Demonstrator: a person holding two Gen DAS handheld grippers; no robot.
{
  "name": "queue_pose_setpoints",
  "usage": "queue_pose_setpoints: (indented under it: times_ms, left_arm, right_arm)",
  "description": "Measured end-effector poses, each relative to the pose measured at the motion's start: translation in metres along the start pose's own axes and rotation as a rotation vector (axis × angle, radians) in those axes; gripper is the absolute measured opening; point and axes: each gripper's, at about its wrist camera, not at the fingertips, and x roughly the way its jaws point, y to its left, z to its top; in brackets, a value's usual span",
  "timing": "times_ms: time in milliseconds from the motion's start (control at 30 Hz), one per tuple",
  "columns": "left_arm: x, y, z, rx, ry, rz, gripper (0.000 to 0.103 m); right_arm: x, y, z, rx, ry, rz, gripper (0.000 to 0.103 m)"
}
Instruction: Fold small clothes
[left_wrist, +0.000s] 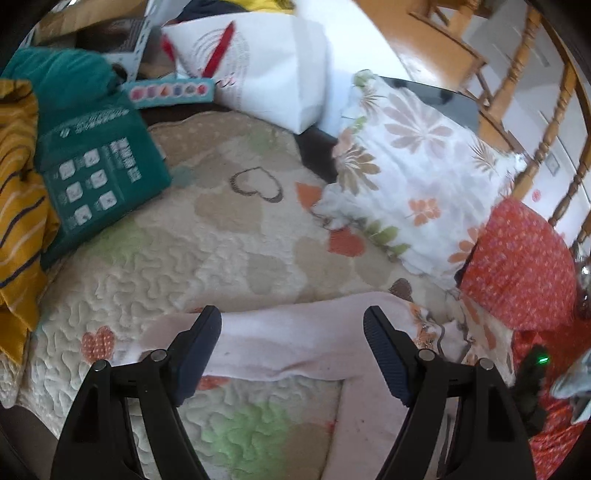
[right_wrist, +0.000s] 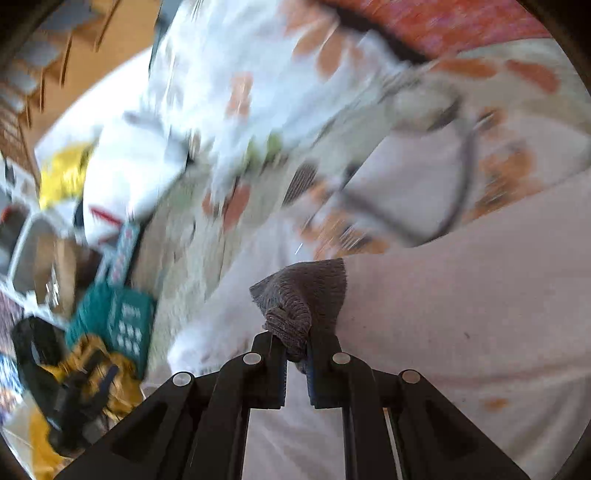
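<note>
A pale pink small garment (left_wrist: 295, 347) lies spread on the quilted cover (left_wrist: 221, 240). My left gripper (left_wrist: 293, 328) is open just above it, one finger on each side of a pink strip. In the right wrist view the same pink garment (right_wrist: 461, 314) fills the lower right, with an orange print and dark trim (right_wrist: 461, 177) at its top. My right gripper (right_wrist: 297, 345) is shut on a grey knitted piece of cloth (right_wrist: 303, 291) and holds it over the pink garment. The right wrist view is blurred.
A floral pillow (left_wrist: 417, 177) and a red patterned cushion (left_wrist: 517, 266) lie at the right. A teal box (left_wrist: 99, 173), mustard striped cloth (left_wrist: 18, 203) and a white paper bag (left_wrist: 266, 66) sit at the left and back. Wooden chairs (left_wrist: 517, 74) stand beyond.
</note>
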Motion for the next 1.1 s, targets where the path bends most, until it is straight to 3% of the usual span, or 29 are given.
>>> queue_pose_setpoints:
  times_ms: [167, 400, 467, 500, 633, 833, 933, 1033, 1100]
  left_arm:
    - [-0.002, 0.021, 0.005, -0.051, 0.004, 0.013, 0.078]
    - [-0.020, 0.056, 0.014, -0.127, -0.055, 0.084, 0.078]
    - [-0.026, 0.068, 0.016, -0.149, -0.065, 0.108, 0.078]
    - [-0.030, 0.073, 0.018, -0.155, -0.074, 0.131, 0.078]
    - [-0.050, 0.089, 0.024, -0.143, -0.140, 0.263, 0.078]
    - [-0.085, 0.121, 0.028, -0.197, -0.268, 0.483, 0.079]
    - [-0.096, 0.142, 0.026, -0.254, -0.291, 0.510, 0.079]
    - [-0.106, 0.159, 0.025, -0.297, -0.308, 0.527, 0.079]
    - [-0.112, 0.169, 0.024, -0.314, -0.317, 0.539, 0.079]
  right_arm:
    - [0.065, 0.027, -0.016, -0.098, 0.125, -0.040, 0.023]
    - [0.111, 0.070, -0.041, -0.227, 0.333, 0.075, 0.023]
    - [0.100, 0.084, -0.037, -0.269, 0.310, 0.125, 0.023]
    - [0.091, 0.087, -0.034, -0.290, 0.281, 0.108, 0.023]
    - [0.065, 0.105, -0.029, -0.409, 0.205, -0.042, 0.026]
    - [0.093, 0.168, -0.094, -0.626, 0.291, 0.000, 0.028]
    - [0.110, 0.210, -0.125, -0.746, 0.288, 0.041, 0.031]
    - [0.124, 0.249, -0.148, -0.921, 0.237, 0.024, 0.042]
    - [0.128, 0.267, -0.160, -1.044, 0.206, -0.004, 0.045]
